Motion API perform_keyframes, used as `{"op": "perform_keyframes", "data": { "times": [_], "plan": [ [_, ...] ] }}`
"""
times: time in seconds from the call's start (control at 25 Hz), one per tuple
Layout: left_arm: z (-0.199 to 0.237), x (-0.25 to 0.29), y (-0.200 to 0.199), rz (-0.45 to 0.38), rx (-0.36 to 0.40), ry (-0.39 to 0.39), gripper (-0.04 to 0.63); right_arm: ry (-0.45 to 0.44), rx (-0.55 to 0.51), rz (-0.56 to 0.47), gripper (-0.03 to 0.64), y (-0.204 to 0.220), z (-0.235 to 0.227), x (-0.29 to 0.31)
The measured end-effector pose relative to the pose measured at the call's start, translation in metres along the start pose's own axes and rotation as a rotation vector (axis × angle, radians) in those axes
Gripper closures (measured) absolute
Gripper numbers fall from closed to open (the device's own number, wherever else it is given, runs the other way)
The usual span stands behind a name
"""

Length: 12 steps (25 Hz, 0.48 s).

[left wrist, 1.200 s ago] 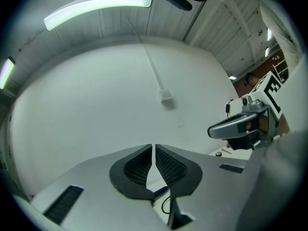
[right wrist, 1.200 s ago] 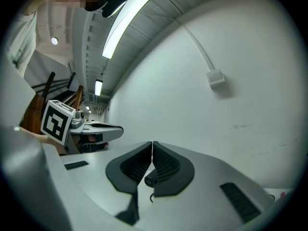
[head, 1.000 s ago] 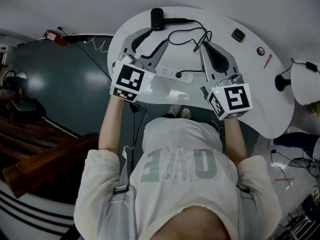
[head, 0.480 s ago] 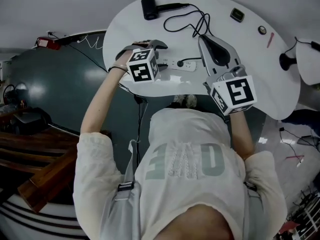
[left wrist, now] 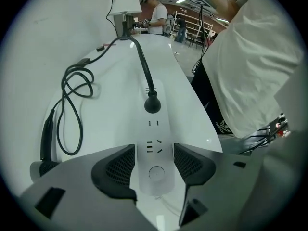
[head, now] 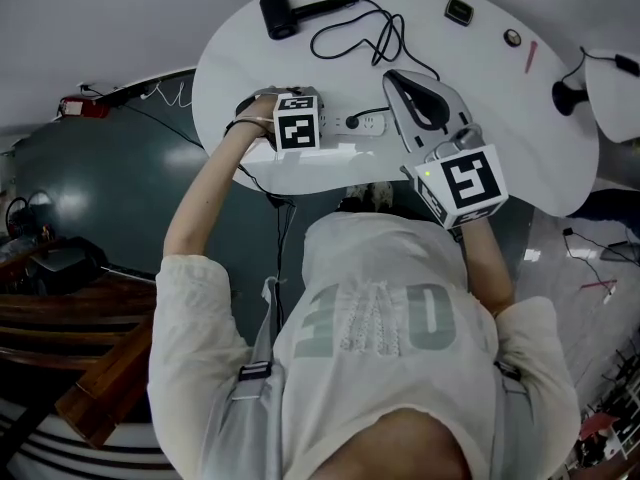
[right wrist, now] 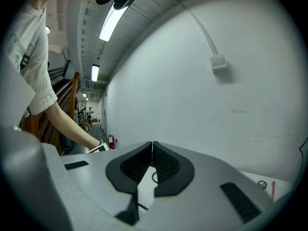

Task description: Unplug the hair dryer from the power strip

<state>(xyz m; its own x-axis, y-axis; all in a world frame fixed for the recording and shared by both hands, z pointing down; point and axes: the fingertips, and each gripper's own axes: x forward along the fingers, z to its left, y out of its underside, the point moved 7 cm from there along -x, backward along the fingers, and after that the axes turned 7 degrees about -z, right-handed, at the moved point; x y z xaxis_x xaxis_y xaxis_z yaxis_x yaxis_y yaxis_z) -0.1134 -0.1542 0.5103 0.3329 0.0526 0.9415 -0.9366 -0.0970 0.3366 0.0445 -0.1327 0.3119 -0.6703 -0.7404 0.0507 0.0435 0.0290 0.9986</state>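
Straddling the button end of the white power strip [left wrist: 153, 129] with the left gripper [left wrist: 155, 163], pointed steeply down. Jaws just opened wide, one ribbed pad just beside each long side of the strip, no squeeze on it to be seen. Probably placed so in order to pin the strip while the plug is pulled; otherwise liable to slide or lift together with the plug.

Further along the same strip, seated in a socket: the black plug [left wrist: 152, 105] of the hair dryer [head: 277, 14]. From there a black cord [left wrist: 144, 65] in loose loops across the white table [head: 230, 78] to the dryer at the far edge.

To the right, hanging roughly level above the table and well apart from the plug: the right gripper [right wrist: 152, 147], jaws shut together, nothing between. Apparently in reserve for the pull itself; must open first.

Nothing standing between it and the plug. Around: a white desk lamp [left wrist: 126, 1], a red pen [head: 530, 56], a small dark device [head: 458, 10], all well apart from the strip. Only possible snag: the cord loops.
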Motion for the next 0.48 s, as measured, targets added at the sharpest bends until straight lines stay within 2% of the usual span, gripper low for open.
{"op": "perform_keyframes", "data": {
  "times": [0.16, 0.48],
  "plan": [
    [0.0012, 0.005, 0.002, 0.012, -0.019, 0.038, 0.353, 0.007, -0.004, 0.01, 0.594, 0.0026, -0.0013, 0.0009],
    [0.0021, 0.0052, 0.0008, 0.008, -0.039, 0.038, 0.354, -0.02, 0.01, 0.025, 0.594, 0.0105, 0.007, 0.0076]
  ]
}}
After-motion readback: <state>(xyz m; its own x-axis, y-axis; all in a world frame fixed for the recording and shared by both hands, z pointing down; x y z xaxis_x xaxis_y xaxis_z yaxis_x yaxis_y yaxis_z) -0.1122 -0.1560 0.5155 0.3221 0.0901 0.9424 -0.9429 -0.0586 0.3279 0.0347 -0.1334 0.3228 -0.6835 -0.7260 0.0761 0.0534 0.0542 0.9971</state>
